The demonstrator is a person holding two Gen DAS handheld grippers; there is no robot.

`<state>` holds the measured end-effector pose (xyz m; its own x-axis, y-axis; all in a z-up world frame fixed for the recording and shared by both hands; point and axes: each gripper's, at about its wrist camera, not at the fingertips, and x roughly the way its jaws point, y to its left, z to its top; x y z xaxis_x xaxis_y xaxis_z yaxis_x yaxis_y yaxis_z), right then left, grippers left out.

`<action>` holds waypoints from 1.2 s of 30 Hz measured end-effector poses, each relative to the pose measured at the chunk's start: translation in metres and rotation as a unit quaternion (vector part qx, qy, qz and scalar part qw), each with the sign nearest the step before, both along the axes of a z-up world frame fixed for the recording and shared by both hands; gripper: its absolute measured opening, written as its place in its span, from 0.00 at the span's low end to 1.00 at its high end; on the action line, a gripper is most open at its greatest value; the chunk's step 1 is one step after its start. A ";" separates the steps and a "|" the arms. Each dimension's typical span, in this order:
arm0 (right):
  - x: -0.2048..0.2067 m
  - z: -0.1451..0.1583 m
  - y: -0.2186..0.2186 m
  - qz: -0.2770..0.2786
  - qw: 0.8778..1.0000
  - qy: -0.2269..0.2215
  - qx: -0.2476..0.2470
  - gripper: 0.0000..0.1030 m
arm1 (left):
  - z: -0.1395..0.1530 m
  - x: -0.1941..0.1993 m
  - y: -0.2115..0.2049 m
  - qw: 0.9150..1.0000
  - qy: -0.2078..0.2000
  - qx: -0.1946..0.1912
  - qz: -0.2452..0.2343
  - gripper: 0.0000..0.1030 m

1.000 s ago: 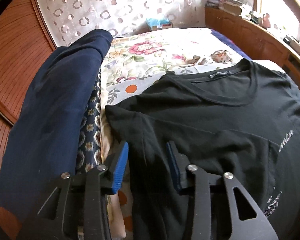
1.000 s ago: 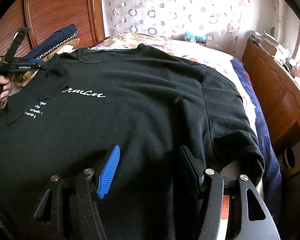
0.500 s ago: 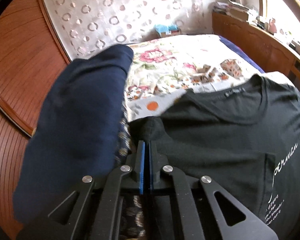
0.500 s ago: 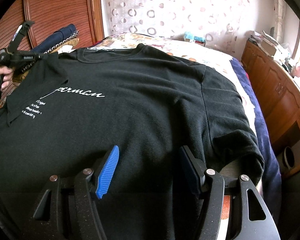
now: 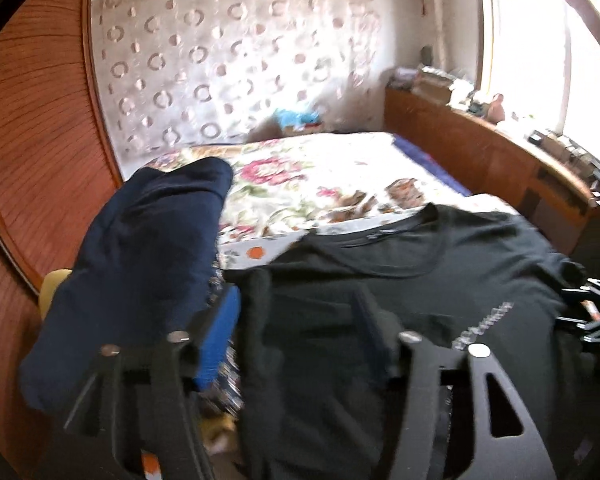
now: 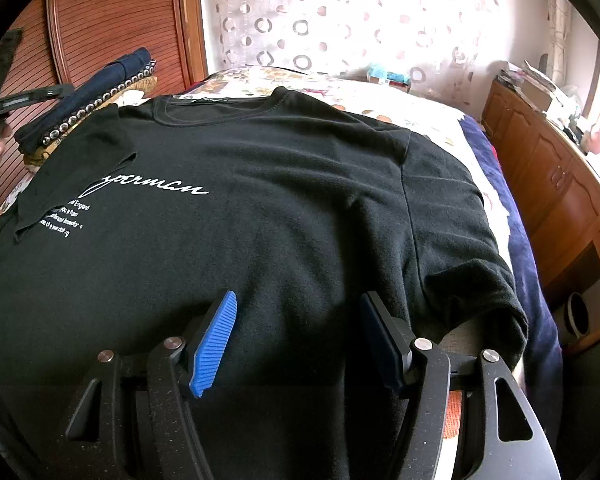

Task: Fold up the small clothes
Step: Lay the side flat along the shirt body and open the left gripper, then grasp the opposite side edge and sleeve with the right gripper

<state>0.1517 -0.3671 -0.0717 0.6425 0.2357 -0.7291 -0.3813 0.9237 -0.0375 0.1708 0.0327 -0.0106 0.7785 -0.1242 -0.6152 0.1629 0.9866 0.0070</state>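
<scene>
A black T-shirt (image 6: pixel 284 184) with white script print lies face up on the bed; it also shows in the left wrist view (image 5: pixel 440 288). Its left sleeve (image 6: pixel 80 160) is folded inward over the chest, covering the start of the print. My left gripper (image 5: pixel 300 332) is open and empty above that folded sleeve edge; it also shows far left in the right wrist view (image 6: pixel 16 98). My right gripper (image 6: pixel 296 332) is open and empty, hovering over the shirt's lower body. The right sleeve (image 6: pixel 472 248) lies flat, unfolded.
A folded navy garment (image 5: pixel 140 272) on a patterned stack lies left of the shirt, also in the right wrist view (image 6: pixel 100 88). The floral bedspread (image 5: pixel 320 176) stretches behind. A wooden headboard (image 5: pixel 32 140) stands left, wooden cabinets (image 6: pixel 560 184) right.
My left gripper shut on the left sleeve, carried it inward over the chest, then opened and let it go. My right gripper stayed open and still.
</scene>
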 end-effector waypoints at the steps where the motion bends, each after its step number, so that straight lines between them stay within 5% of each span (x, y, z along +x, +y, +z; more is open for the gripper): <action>1: 0.000 0.000 0.000 0.000 1.000 0.000 0.000 0.64 | 0.001 -0.006 -0.001 1.000 -0.005 -0.003 -0.004 0.65; 4: 0.000 0.000 0.000 0.000 1.000 0.000 0.000 0.65 | 0.002 -0.029 -0.011 0.999 -0.025 -0.014 -0.014 0.75; 13: 0.000 0.000 0.000 -0.001 1.000 0.000 0.000 0.65 | -0.010 -0.069 -0.034 0.999 -0.031 -0.041 -0.012 0.75; 36: -0.012 0.015 -0.020 0.003 0.999 -0.023 0.022 0.67 | -0.037 -0.114 -0.080 0.999 -0.025 -0.030 -0.035 0.75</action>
<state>0.1398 -0.3868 -0.0568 0.6740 0.2707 -0.6874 -0.3854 0.9226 -0.0146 0.0565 -0.0472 -0.0477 0.7958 -0.2142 -0.5663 0.2320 0.9718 -0.0416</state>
